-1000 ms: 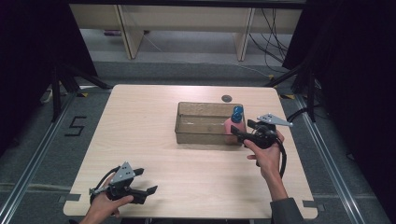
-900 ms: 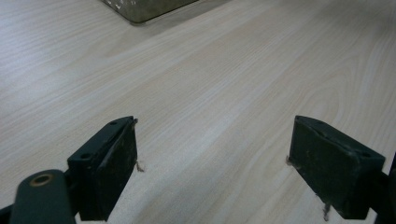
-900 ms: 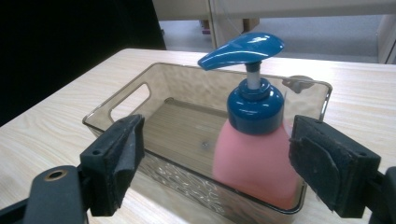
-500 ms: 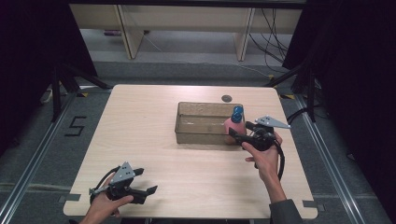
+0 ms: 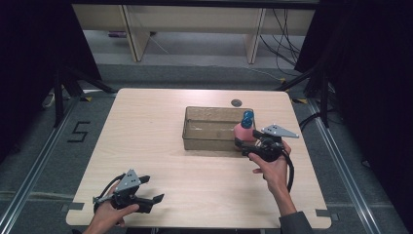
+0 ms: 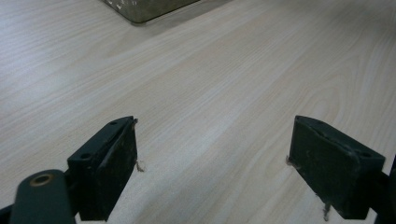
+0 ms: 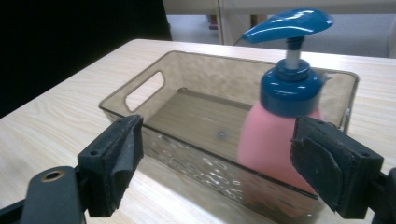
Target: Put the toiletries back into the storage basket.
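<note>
The pink pump bottle (image 7: pixel 275 140) with its blue pump head stands upright inside the clear bin (image 7: pixel 154 84), at the end nearest the right tool (image 7: pixel 231 165), whose jaws are spread wide just outside the bin's near wall and grip nothing (the bottle sits beyond the wall, toward the right-hand jaw). The bin rests on the wooden desk (image 5: pixel 156 131). Well apart, at the near left corner, the left tool (image 6: pixel 212 163) hovers with jaws wide over bare wood.
</note>
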